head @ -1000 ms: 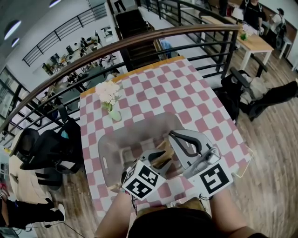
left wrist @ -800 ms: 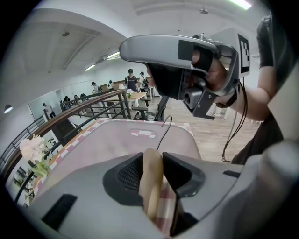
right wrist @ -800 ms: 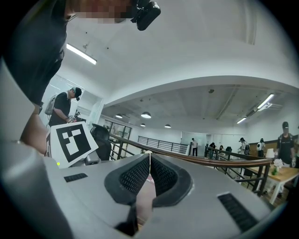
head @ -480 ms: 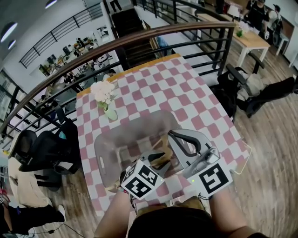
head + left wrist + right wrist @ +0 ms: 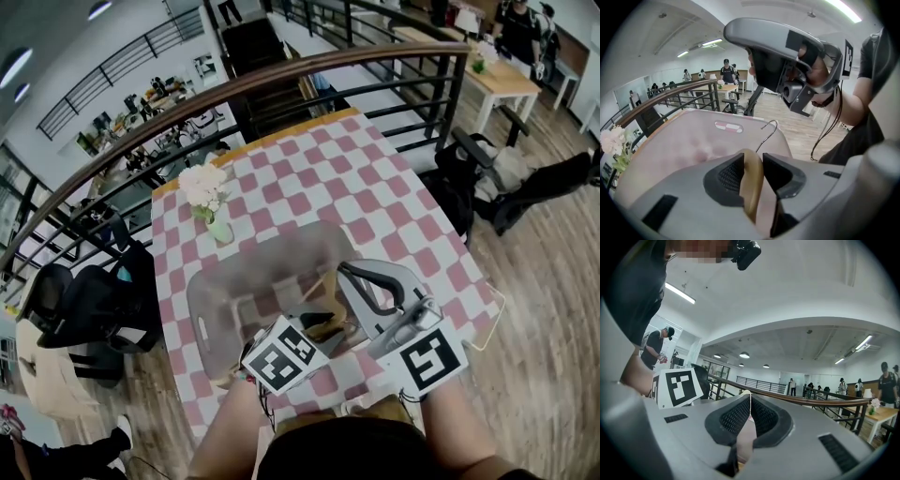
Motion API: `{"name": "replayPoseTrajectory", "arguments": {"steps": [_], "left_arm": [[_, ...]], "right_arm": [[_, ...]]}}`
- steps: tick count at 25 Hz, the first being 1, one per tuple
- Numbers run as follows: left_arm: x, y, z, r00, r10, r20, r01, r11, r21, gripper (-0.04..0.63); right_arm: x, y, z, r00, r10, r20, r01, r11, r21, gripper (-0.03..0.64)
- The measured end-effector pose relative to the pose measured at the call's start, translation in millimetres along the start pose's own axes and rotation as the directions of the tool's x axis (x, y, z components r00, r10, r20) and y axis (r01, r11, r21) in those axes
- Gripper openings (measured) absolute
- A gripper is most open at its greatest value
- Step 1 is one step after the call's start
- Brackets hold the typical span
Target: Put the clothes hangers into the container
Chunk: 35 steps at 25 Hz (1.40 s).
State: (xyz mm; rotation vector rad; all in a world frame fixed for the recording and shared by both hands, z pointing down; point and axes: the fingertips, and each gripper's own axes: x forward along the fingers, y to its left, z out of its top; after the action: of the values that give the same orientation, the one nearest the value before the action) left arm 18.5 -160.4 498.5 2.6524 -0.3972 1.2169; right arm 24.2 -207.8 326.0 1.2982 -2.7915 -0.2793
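My left gripper [image 5: 309,330] is shut on a tan wooden hanger [image 5: 752,180], whose arm is pinched between the pads. The hanger's metal hook [image 5: 769,130] points out over the translucent container [image 5: 693,140]. In the head view the hanger [image 5: 325,325] hangs at the near right corner of the container [image 5: 225,291], on the pink checked table. My right gripper [image 5: 351,275] hovers just right of it, level, its jaws shut with nothing seen held [image 5: 750,401]. It also shows above the left jaws as a grey body [image 5: 787,61].
A vase of white flowers [image 5: 214,202] stands behind the container. A white wire hanger [image 5: 492,328] lies at the table's right edge. A curved railing [image 5: 281,84] runs behind the table. A black chair [image 5: 94,300] stands on the left and bags [image 5: 487,187] lie on the right.
My left gripper has tipped a little downward and edged left over the container, still holding the wooden hanger. The right gripper has kept still.
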Motion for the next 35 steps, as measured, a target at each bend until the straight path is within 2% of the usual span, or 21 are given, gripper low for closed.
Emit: {"name": "replayPoseTrajectory", "arguments": {"steps": [5, 17, 23, 28, 35], "left_arm": [[3.3, -4.4, -5.2, 0.999, -0.037, -0.028, 0.037, 0.999, -0.001, 0.137], [2.7, -4.2, -3.7, 0.999, -0.032, -0.030, 0.033, 0.999, 0.028, 0.138], [-1.8, 0.2, -2.3, 0.999, -0.029, -0.027, 0.029, 1.000, 0.010, 0.165], [-5.3, -8.5, 3.4, 0.995, -0.090, 0.039, 0.091, 0.995, -0.046, 0.176], [-4.6, -5.0, 1.4, 0.997, -0.065, 0.036, 0.067, 0.996, -0.057, 0.176]], "right_arm": [[-1.1, -0.6, -0.7, 1.000, 0.000, -0.003, 0.000, 1.000, -0.001, 0.032], [1.1, 1.8, 1.5, 1.000, 0.012, 0.002, -0.012, 1.000, 0.000, 0.032], [1.9, 1.4, 4.1, 1.000, 0.013, 0.004, -0.013, 1.000, 0.000, 0.032], [3.8, 3.1, 4.0, 1.000, 0.017, 0.004, -0.017, 1.000, -0.004, 0.032], [4.3, 5.6, 3.3, 1.000, 0.022, 0.005, -0.022, 1.000, -0.005, 0.032]]}}
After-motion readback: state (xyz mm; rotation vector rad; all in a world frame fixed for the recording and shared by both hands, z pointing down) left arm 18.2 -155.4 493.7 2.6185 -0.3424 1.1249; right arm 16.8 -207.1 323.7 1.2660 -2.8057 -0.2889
